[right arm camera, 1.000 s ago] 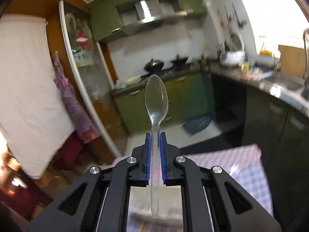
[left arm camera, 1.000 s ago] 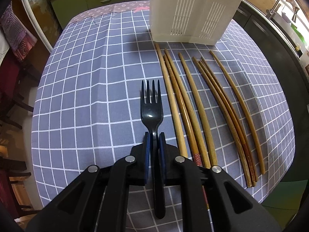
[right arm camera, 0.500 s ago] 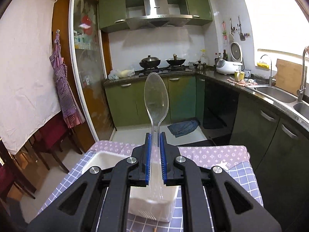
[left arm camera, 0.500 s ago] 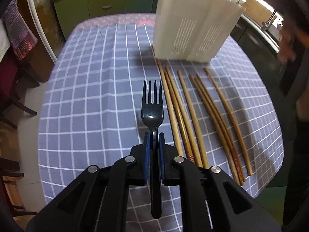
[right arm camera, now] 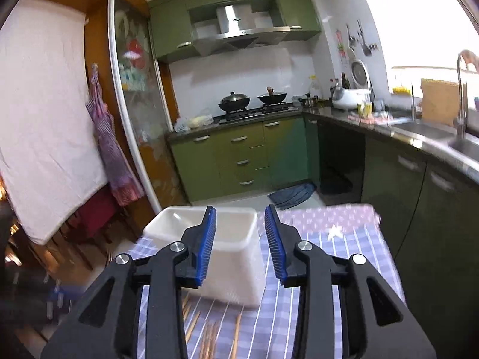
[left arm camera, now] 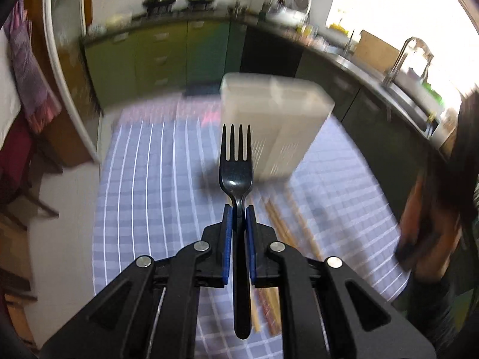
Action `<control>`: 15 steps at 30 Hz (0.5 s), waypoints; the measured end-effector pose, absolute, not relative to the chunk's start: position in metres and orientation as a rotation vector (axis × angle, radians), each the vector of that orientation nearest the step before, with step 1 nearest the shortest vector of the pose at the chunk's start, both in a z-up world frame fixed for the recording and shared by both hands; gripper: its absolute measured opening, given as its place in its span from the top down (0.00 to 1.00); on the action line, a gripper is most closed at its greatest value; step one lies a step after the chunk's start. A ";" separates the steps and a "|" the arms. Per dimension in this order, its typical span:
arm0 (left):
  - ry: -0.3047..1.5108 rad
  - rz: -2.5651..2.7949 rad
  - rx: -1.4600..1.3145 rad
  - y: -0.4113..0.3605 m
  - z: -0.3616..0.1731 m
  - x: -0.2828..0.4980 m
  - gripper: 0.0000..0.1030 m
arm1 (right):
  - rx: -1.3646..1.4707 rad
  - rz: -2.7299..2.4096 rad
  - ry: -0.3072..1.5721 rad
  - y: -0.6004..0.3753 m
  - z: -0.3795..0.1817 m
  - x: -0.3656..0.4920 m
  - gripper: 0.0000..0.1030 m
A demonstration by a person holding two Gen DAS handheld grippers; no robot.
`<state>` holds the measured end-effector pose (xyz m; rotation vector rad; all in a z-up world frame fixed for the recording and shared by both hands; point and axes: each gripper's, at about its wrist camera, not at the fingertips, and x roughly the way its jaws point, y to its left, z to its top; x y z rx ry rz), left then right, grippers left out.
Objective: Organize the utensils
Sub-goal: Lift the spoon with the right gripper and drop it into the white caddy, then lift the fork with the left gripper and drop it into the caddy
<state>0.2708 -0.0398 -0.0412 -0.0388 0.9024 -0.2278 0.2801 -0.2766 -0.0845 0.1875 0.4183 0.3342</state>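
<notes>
- Up front, left gripper [left arm camera: 238, 220] clamped tight on black plastic fork [left arm camera: 236, 167], gripped at the neck, tines pointing away, handle trailing back between the blue pads [left arm camera: 227, 245].
- Held above the checked tablecloth [left arm camera: 149, 185] of the table, fork head overlapping the blurred white utensil holder [left arm camera: 278, 113] standing toward the far edge.
- Wooden chopsticks [left arm camera: 281, 224] lying side by side on the cloth, just near of the holder.
- Right gripper [right arm camera: 240, 240] spread wide, holding nothing, poised over the holder [right arm camera: 236, 263]; chopsticks [right arm camera: 209, 338] near the table's near edge.
</notes>
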 end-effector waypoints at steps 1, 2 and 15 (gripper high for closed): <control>0.854 -0.240 -0.041 -0.044 -0.024 0.276 0.91 | 0.201 0.324 0.427 -0.287 -0.091 0.267 0.61; 0.817 -0.249 -0.046 -0.047 -0.012 0.281 0.91 | 0.220 0.322 0.438 -0.295 -0.097 0.257 0.61; 0.412 -0.182 -0.072 -0.089 0.017 0.388 0.91 | 0.400 0.278 0.492 -0.379 -0.147 0.176 0.61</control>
